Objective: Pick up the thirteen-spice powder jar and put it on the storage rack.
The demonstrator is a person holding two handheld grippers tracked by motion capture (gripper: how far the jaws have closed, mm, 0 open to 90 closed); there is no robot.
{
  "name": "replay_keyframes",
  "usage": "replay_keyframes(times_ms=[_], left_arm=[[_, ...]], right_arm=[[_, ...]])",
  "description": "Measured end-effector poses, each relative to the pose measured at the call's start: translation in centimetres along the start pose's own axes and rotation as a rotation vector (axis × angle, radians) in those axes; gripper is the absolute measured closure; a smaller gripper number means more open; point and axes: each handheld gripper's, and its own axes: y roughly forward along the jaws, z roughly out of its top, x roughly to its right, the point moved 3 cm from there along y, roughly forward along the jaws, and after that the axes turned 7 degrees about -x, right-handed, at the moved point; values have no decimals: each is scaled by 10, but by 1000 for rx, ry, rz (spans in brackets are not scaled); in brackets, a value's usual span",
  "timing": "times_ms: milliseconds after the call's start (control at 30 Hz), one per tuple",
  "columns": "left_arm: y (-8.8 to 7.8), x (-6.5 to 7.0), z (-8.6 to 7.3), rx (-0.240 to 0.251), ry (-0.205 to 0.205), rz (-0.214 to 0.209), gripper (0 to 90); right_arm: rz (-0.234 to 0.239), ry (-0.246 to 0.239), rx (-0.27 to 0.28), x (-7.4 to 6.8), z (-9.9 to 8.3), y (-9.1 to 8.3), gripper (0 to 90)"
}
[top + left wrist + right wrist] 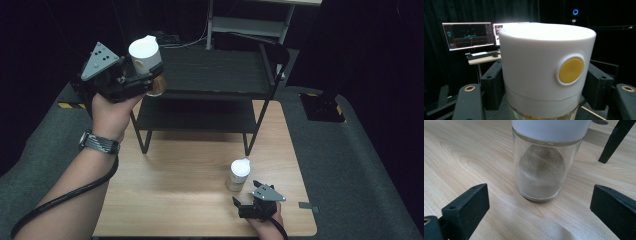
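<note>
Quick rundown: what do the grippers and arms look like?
Both grippers, left and right, are black, with blocky jaws and a grey three-cornered plate with pale dots on top. A black cable trails from each. Bare forearms, no sleeves; grey-banded watch on the left wrist.

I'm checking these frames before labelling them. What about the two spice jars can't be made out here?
- Held jar, left gripper view: its glass body is cut off by the bottom edge, so the contents are hidden.
- Standing jar, right gripper view: its white cap is cut off by the top edge.
- High view: both jars are too small for cap detail.

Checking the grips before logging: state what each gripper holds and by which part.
Left gripper clamps a white-capped jar by its cap. Right gripper is open, holding nothing; second jar stands ahead.
</note>
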Motion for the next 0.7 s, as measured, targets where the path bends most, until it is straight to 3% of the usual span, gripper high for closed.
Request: replay_keyframes(times_ms=[133, 267, 700], left_arm=[[8, -2, 0, 5, -8, 4, 304], [16, -4, -2, 14, -43, 10, 304], [44, -6, 1, 5, -45, 34, 304]], right_arm=[[1, 0, 0, 0, 0, 0, 17], [4, 1, 3, 1, 0, 0, 18], [11, -1, 10, 2, -2, -1, 18]])
